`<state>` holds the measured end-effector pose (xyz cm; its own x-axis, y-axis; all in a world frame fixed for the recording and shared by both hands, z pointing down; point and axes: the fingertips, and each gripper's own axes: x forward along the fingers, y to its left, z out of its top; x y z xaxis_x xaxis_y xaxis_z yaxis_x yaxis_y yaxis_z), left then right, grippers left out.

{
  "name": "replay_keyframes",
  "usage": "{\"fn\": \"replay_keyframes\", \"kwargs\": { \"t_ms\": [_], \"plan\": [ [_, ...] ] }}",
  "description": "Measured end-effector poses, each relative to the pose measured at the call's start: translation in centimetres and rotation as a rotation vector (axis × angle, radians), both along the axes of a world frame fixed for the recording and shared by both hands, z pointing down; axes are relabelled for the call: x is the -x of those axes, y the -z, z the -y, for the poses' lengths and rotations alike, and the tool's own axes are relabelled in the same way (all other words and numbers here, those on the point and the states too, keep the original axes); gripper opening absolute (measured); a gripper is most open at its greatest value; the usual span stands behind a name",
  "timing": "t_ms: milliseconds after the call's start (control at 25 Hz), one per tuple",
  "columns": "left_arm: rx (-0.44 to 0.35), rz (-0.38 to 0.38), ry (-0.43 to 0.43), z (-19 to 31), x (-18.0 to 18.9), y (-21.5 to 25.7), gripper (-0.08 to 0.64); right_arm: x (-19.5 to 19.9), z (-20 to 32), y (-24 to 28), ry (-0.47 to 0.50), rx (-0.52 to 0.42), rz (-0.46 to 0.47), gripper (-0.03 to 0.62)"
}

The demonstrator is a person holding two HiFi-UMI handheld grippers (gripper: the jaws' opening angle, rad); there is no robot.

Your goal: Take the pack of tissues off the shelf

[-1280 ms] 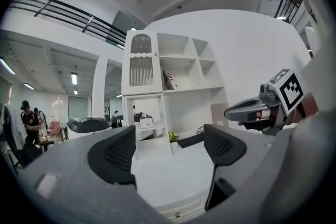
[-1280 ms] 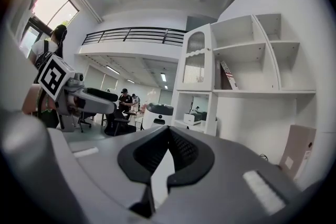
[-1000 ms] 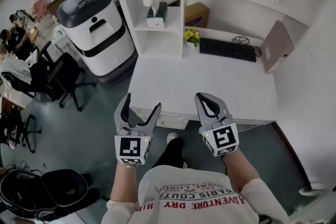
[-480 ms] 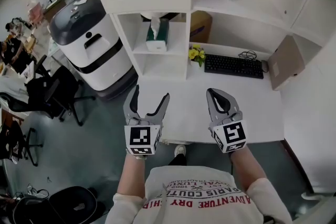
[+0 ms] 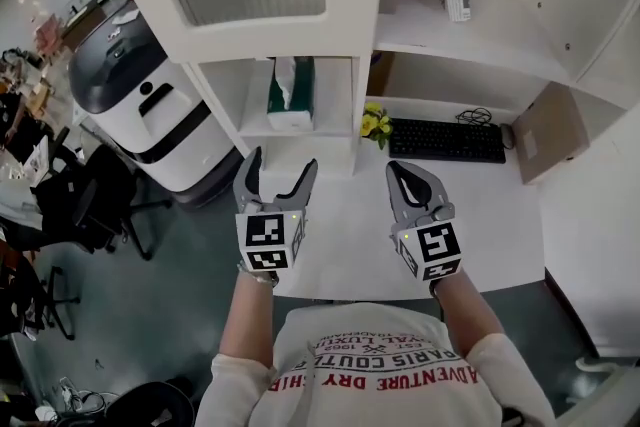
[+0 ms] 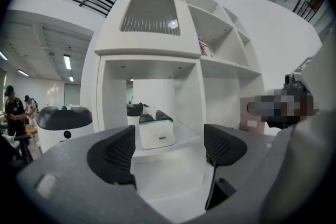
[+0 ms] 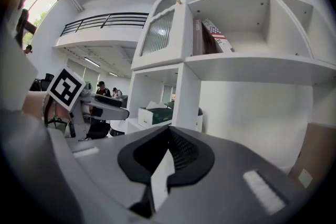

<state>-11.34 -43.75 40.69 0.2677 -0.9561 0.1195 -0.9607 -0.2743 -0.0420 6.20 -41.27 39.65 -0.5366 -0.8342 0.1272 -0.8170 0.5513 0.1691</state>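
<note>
The pack of tissues (image 5: 290,95), green and white with a tissue sticking out of its top, stands on the middle shelf (image 5: 262,127) of the white unit. My left gripper (image 5: 277,175) hangs in the air in front of and below that shelf, open with nothing between its fingers. In the left gripper view the pack (image 6: 156,132) shows straight ahead beyond the left gripper (image 6: 168,147), still well apart. My right gripper (image 5: 411,180) is held beside it over the desk, shut and holding nothing. The right gripper view has the pack (image 7: 156,113) to the left of the right gripper (image 7: 168,157).
A black keyboard (image 5: 447,140) and yellow flowers (image 5: 374,123) sit at the back of the white desk (image 5: 480,215). A brown board (image 5: 545,130) leans at right. A large white and grey machine (image 5: 140,105) stands left of the shelves, with office chairs (image 5: 80,205) beyond.
Both grippers have moved forward and up toward the shelf unit, which now fills more of the head view. Their jaws stand as before.
</note>
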Motion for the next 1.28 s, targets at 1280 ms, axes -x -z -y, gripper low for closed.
{"fn": "replay_keyframes", "kwargs": {
  "t_ms": [1280],
  "plan": [
    [0.116, 0.064, 0.104, 15.5, 0.7, -4.2, 0.508, 0.3, 9.1, -3.9, -0.052, 0.083, -0.042, -0.002]
  ]
}}
